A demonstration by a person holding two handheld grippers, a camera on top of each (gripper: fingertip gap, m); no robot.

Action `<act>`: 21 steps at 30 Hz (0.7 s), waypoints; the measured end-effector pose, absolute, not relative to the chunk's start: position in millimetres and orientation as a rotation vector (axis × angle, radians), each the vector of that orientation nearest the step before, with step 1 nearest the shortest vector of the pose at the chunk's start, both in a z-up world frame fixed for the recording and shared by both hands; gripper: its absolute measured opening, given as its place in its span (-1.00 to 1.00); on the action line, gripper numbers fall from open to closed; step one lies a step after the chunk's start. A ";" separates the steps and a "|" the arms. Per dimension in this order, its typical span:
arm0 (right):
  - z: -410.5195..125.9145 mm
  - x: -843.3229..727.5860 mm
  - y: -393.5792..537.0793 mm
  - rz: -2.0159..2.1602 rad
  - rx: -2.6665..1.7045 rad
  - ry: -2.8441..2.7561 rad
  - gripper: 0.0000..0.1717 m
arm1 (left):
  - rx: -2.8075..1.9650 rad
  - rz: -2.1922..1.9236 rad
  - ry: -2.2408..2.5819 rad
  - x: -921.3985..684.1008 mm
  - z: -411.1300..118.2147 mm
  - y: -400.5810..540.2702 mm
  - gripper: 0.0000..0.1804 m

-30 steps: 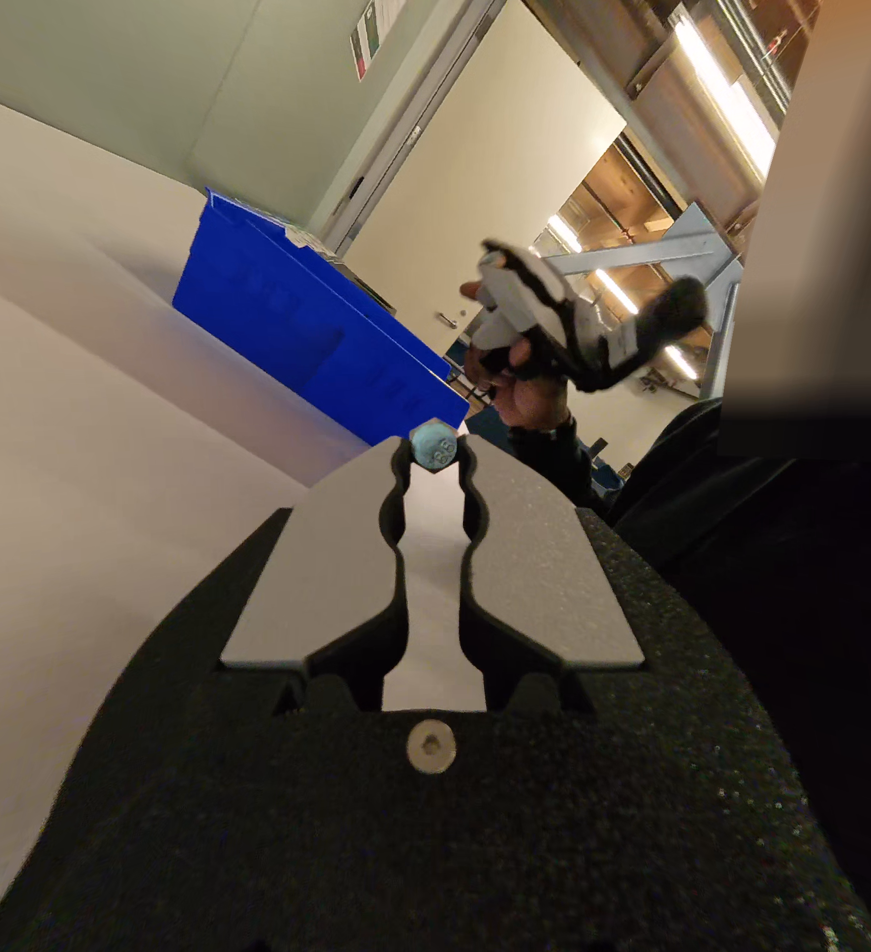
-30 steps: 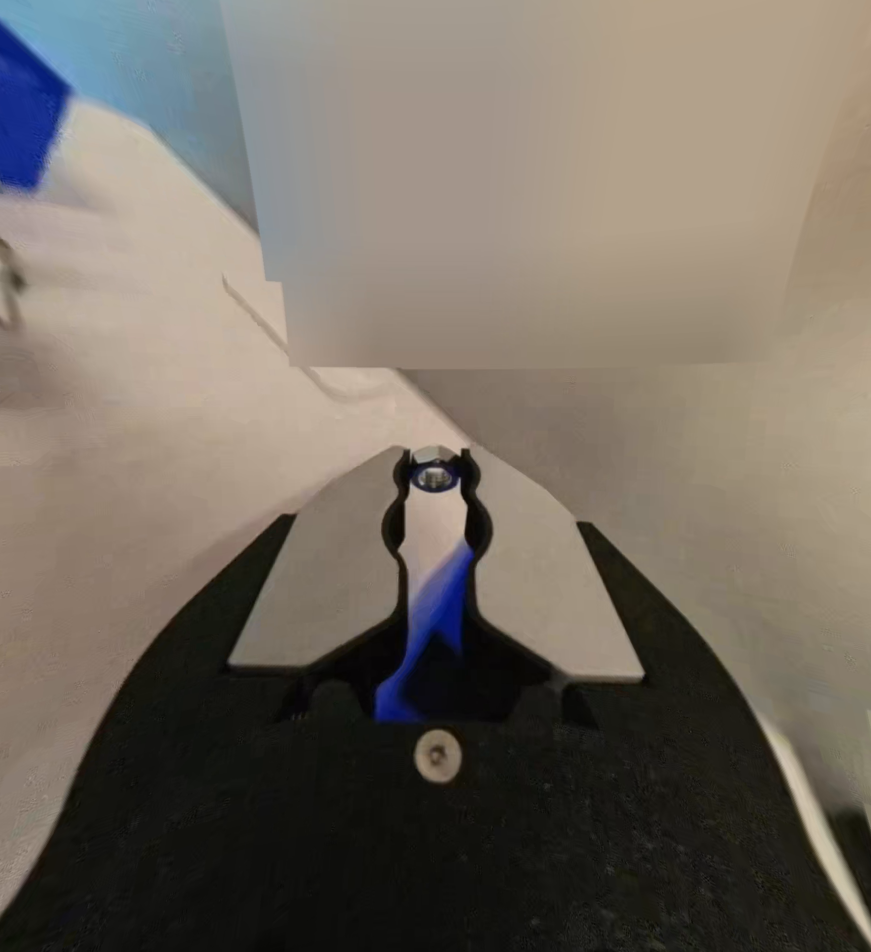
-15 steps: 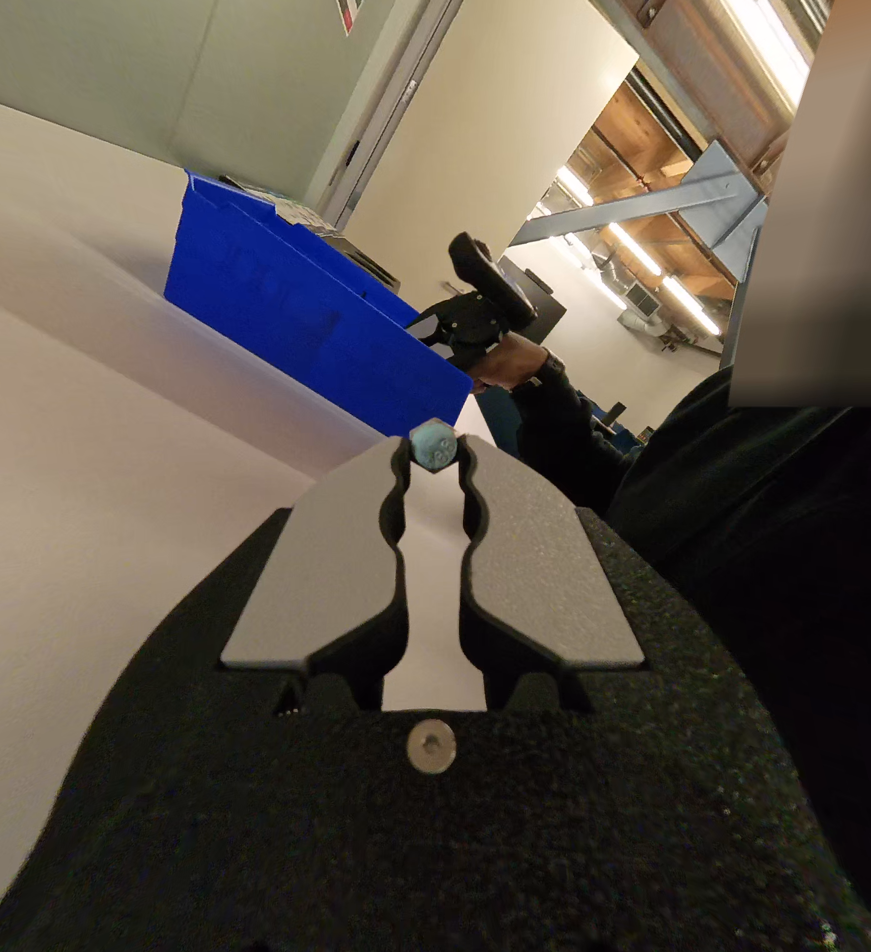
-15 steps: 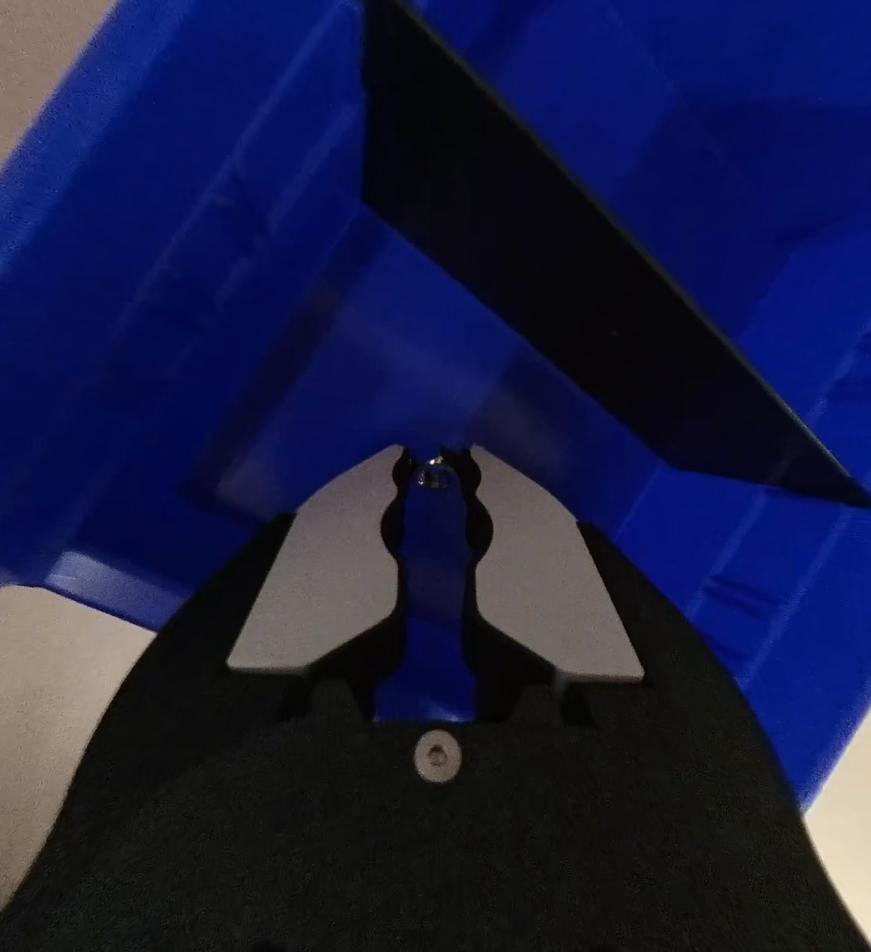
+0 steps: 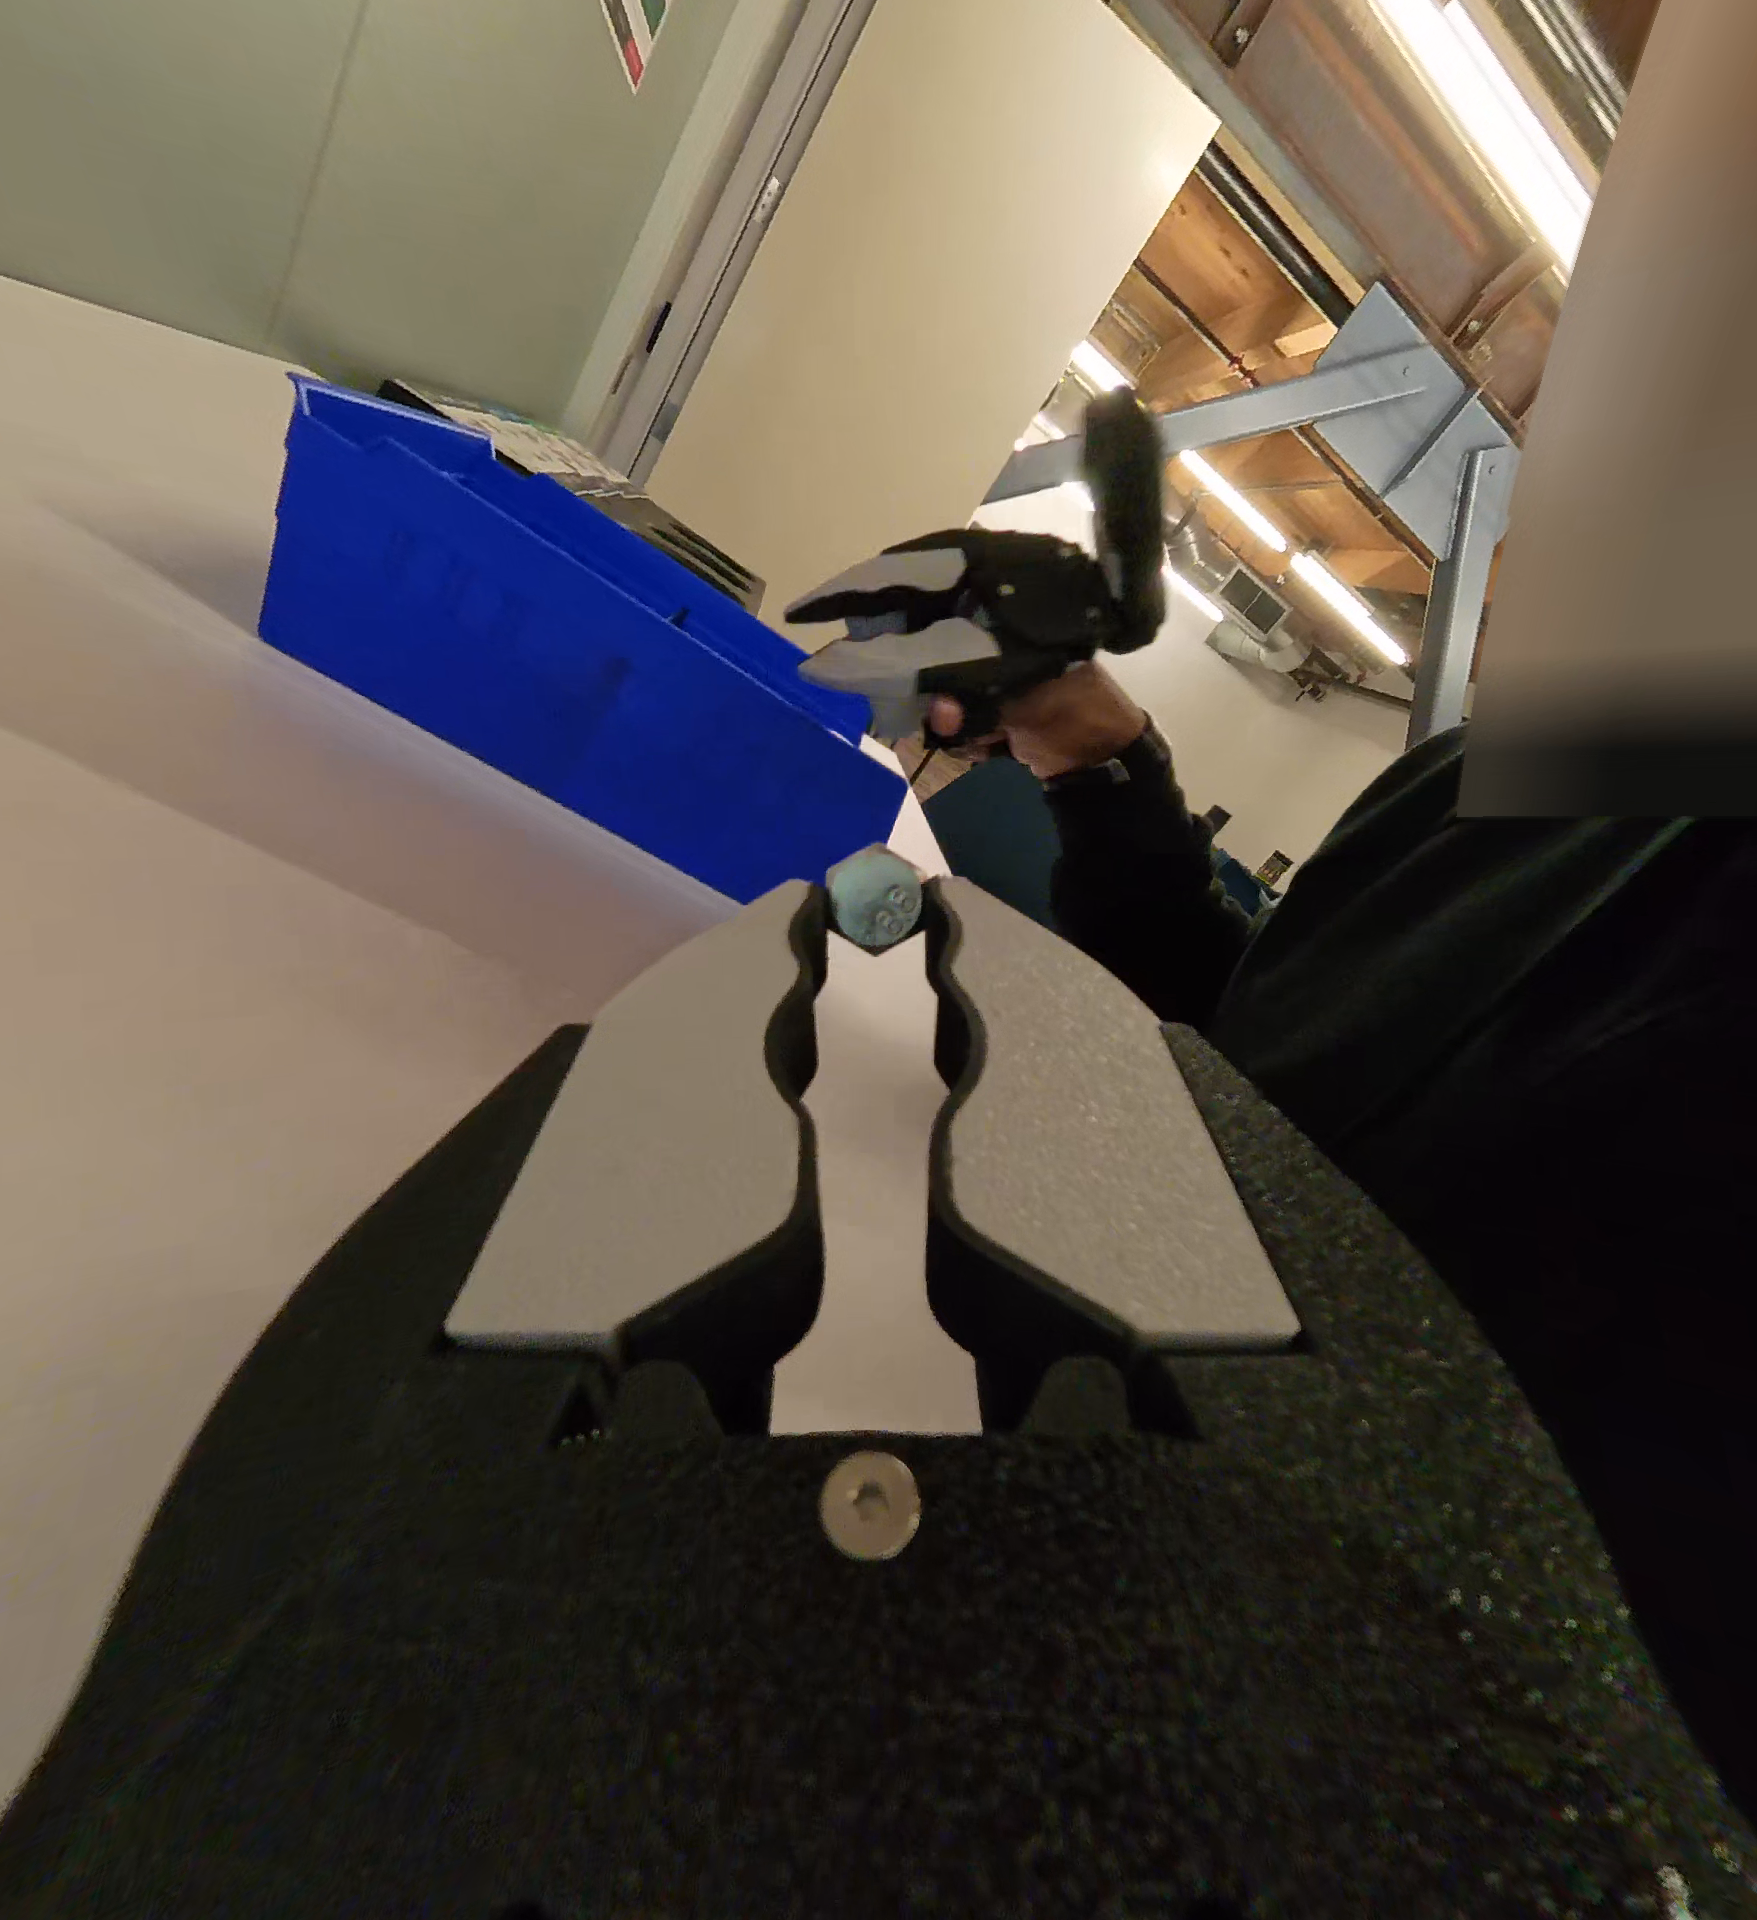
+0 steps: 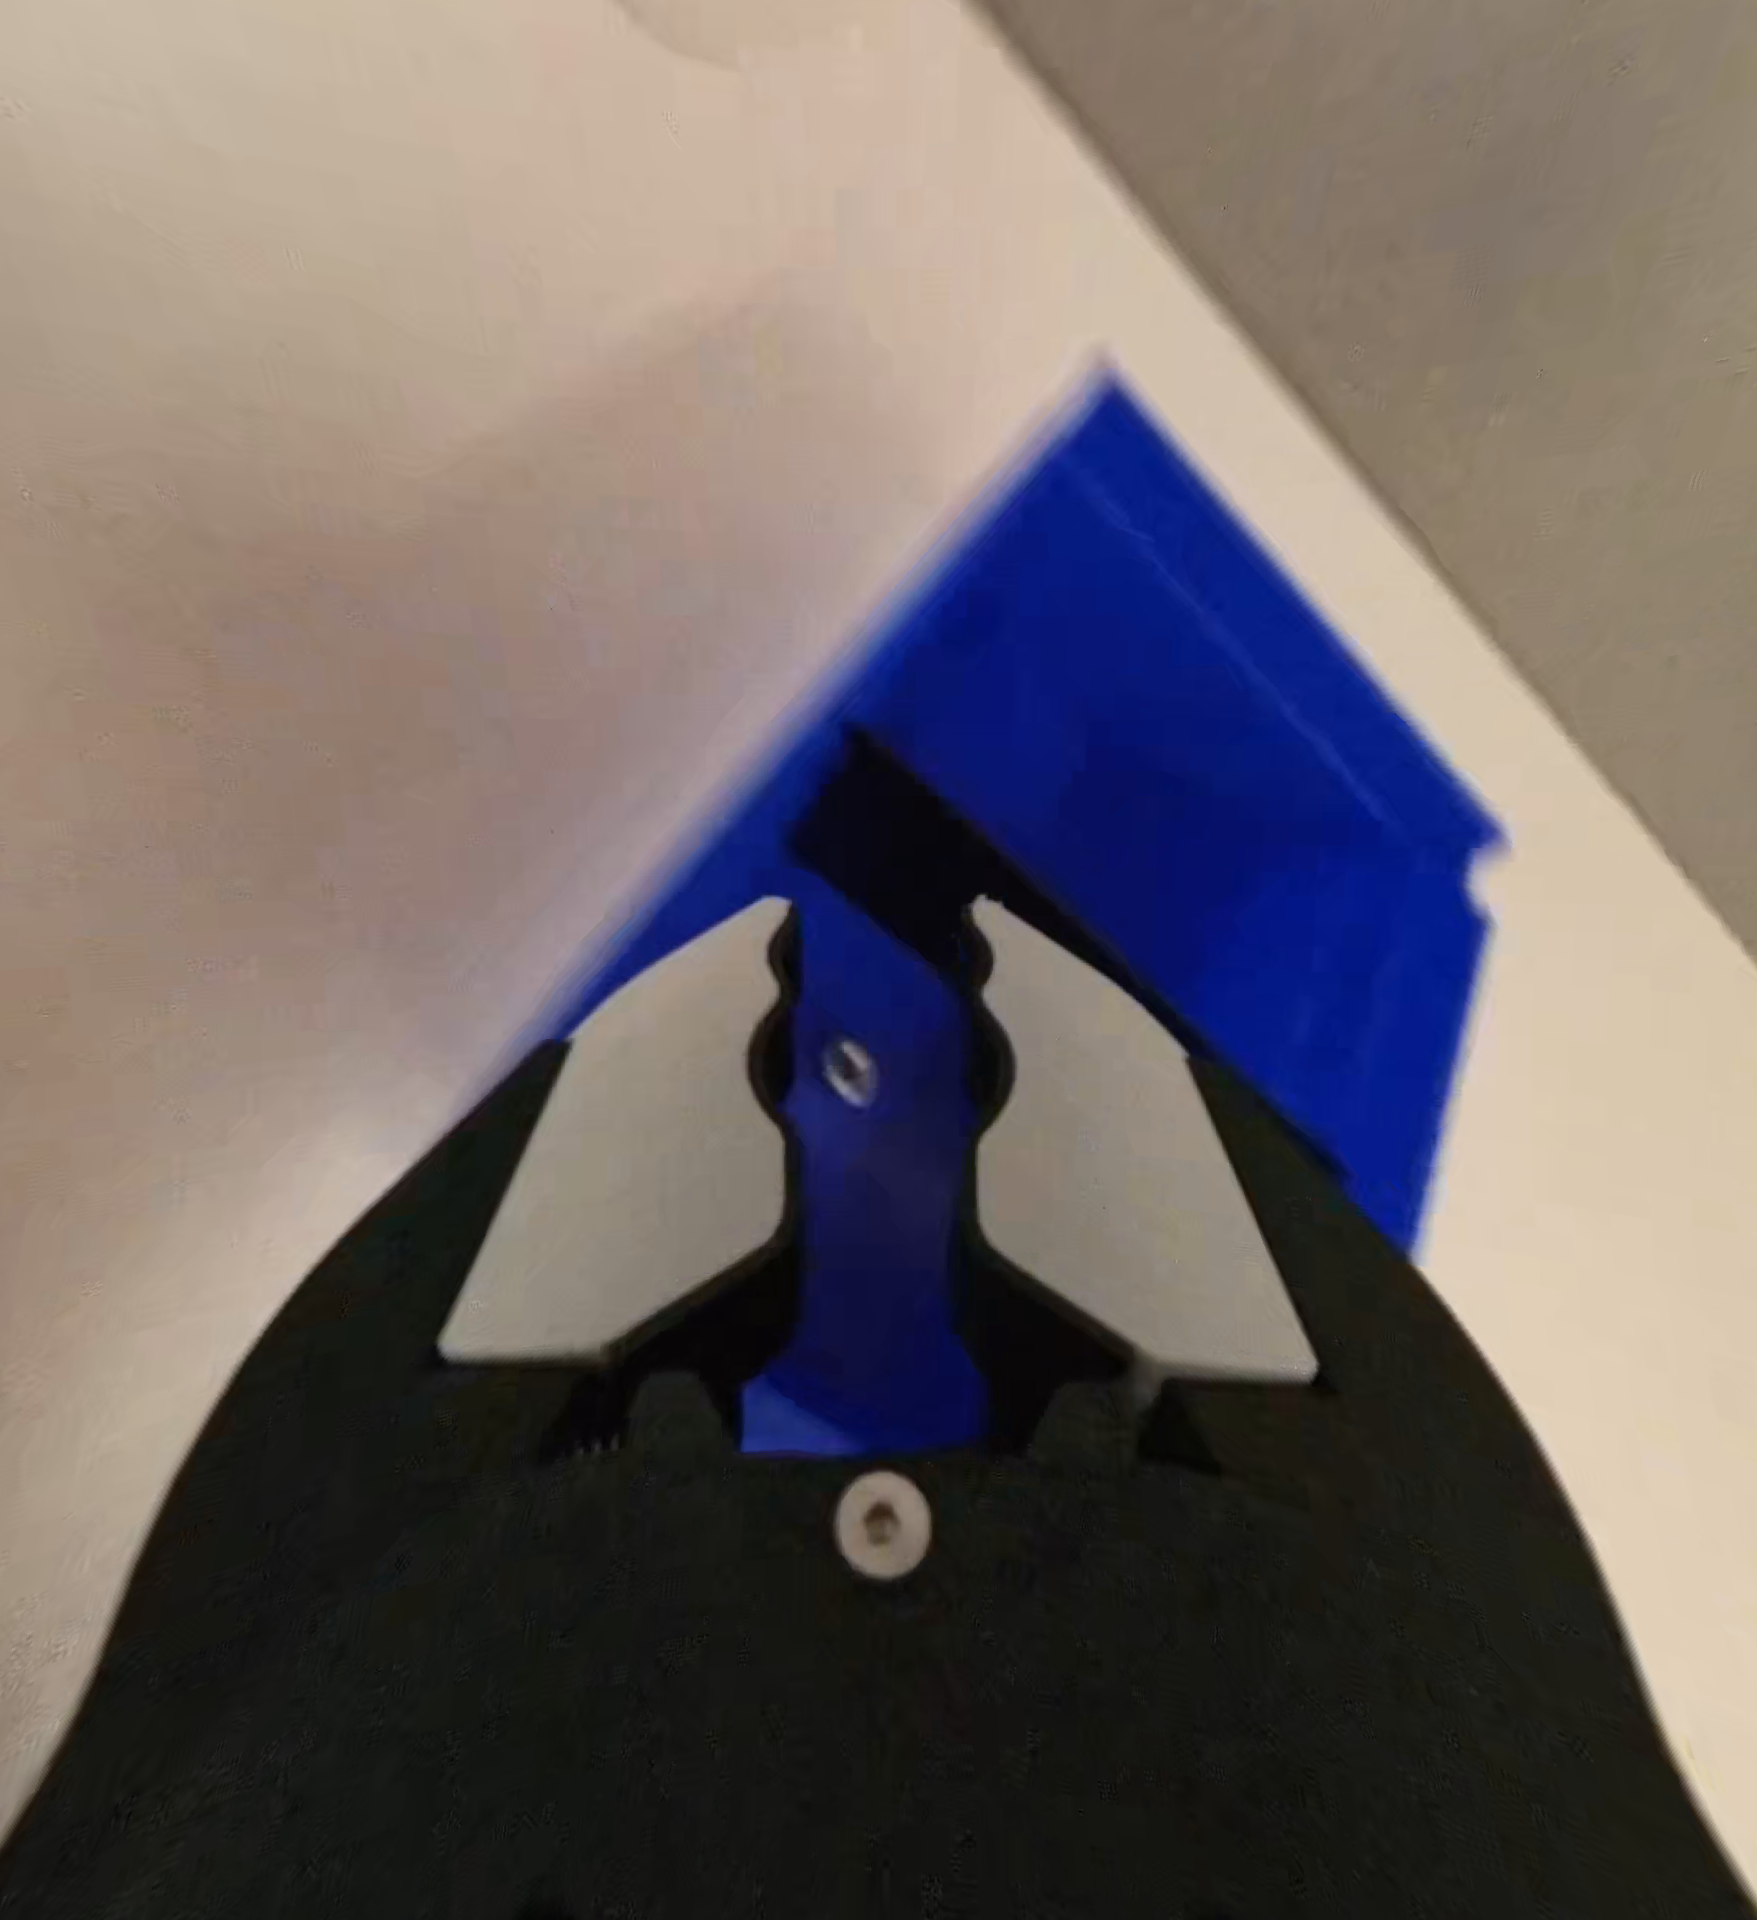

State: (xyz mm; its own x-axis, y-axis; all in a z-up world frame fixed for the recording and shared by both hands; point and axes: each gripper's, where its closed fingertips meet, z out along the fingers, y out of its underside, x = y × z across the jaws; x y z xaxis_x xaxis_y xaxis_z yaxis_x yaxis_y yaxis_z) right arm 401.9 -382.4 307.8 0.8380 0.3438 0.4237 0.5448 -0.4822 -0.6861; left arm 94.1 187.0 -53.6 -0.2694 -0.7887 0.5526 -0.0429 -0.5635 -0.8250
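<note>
Your left gripper (image 5: 874,914) pinches a dull grey hex-head steel bolt (image 5: 875,911) at frame centre. Your right gripper (image 6: 879,925) stands parted and empty above a small silver nut (image 6: 850,1070) lying inside the blue plastic bin (image 6: 1217,831), upper right.

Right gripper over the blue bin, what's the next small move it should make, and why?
Probably draw the right gripper back up and away from the blue bin. Its jaws stand open with nothing pressed between them, and the small metal nut lies loose on the bin floor below. The left gripper has a hex bolt clamped at its tips.
</note>
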 end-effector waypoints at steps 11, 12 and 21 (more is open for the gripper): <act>269.2 171.3 -385.1 0.205 -1.896 -1.240 -0.62 | -1.404 -1.779 1.269 112.2 -64.0 153.3 -0.81; 267.0 168.7 -384.0 0.214 -1.908 -1.237 -0.66 | -1.403 -1.757 1.294 113.2 -65.8 151.1 -0.81; 304.0 238.2 -349.4 -0.005 -1.928 -1.050 -0.89 | -1.375 -1.776 1.187 110.0 -50.9 160.5 -0.77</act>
